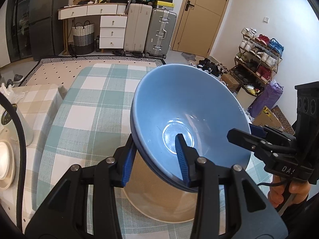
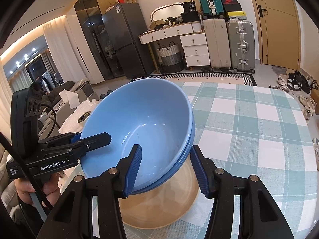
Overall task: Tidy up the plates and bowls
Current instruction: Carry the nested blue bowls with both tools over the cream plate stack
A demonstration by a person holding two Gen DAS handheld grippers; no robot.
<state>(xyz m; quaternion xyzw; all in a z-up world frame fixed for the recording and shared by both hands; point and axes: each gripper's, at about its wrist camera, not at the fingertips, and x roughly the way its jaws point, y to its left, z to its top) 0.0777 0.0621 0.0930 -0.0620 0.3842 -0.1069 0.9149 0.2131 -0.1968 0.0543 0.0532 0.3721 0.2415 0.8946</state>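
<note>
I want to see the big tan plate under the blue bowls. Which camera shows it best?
The right wrist view: the tan plate shows between the fingers beneath the blue bowls. The left wrist view shows it too, more blocked by the gripper.

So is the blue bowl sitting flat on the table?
No, the blue bowl is tilted and lifted above a beige plate, with fingers from both grippers straddling its rim.

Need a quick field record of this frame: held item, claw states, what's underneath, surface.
held: stack of two blue bowls, tilted, gripped at opposite rims
left claw: straddles the rim, one finger inside the bowl and one outside; contact not confirmed
right claw: same, on the other side
beneath: beige plate; contact with the bowls unclear
surface: green-and-white checked tablecloth
</note>
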